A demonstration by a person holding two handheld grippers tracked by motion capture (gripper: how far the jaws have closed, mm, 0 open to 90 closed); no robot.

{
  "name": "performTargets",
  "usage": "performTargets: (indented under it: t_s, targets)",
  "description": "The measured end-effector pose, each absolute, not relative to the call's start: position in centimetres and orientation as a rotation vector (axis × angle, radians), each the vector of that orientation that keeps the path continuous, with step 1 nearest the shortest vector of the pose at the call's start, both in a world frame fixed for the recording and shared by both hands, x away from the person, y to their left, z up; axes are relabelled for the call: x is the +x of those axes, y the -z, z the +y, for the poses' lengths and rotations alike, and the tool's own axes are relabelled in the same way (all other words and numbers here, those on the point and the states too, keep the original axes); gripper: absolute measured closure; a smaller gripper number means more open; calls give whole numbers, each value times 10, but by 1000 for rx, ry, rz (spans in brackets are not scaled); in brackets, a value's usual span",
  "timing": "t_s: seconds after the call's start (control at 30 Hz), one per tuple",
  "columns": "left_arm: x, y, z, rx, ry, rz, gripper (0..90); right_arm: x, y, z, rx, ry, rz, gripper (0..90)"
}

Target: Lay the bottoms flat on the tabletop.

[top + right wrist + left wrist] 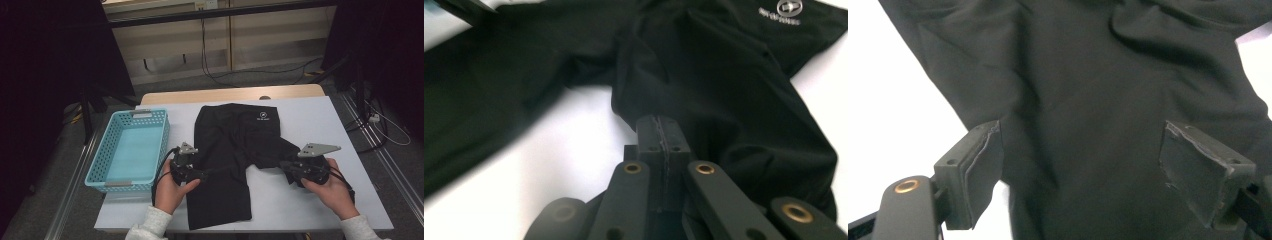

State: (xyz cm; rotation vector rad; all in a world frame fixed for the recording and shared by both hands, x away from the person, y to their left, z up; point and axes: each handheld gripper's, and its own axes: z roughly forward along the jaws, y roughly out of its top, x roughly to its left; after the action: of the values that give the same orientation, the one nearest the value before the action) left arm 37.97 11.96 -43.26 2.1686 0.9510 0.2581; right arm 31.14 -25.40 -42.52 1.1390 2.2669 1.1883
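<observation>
My right gripper (663, 131) has its jaws pressed together on the edge of the black shorts (235, 150), pinching a fold of cloth at the hem of the bunched-up leg. I hold it there because that leg lies crumpled and folded over on itself, and a firm pinch at its edge should let me draw it out flat or fold it over. My left gripper (1083, 170) hangs with its jaws spread wide over the other leg of the shorts, cloth showing between them but the pads not pressing on it; I judge it is poised there to pin or take that side while the right does the pulling.

The shorts lie in the middle of the white table (320, 125), waistband away from me with its small white logo (781, 11) facing up, legs pointing towards me. The turquoise basket (97, 167) stands just to the left of the shorts, apart from them, likely where the folded shorts are meant to go. My left hand (172, 187) sits between the basket and the shorts.
</observation>
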Motion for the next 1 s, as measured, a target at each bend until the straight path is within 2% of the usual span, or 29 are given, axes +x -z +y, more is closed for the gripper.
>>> performTargets:
  t_s: [0.3,0.53,0.67,0.73,0.87,1.0]
  targets:
    - [382,433,116,2174,-248,940,183,302,402,-284,1184,-1291,2115,897]
    - [382,432,113,2189,-242,922,184,316,449,-290,1295,-1103,2179,877]
    - [382,433,114,2188,-243,925,184,317,448,-285,1259,-1069,2176,777]
    - [383,433,113,2187,-241,926,183,314,443,-282,1227,-1092,2174,694]
    - [383,433,113,2195,-234,925,183,308,436,-277,1218,-1116,2153,599]
    - [382,433,114,2174,-235,935,182,302,433,-268,1195,-1136,2177,544]
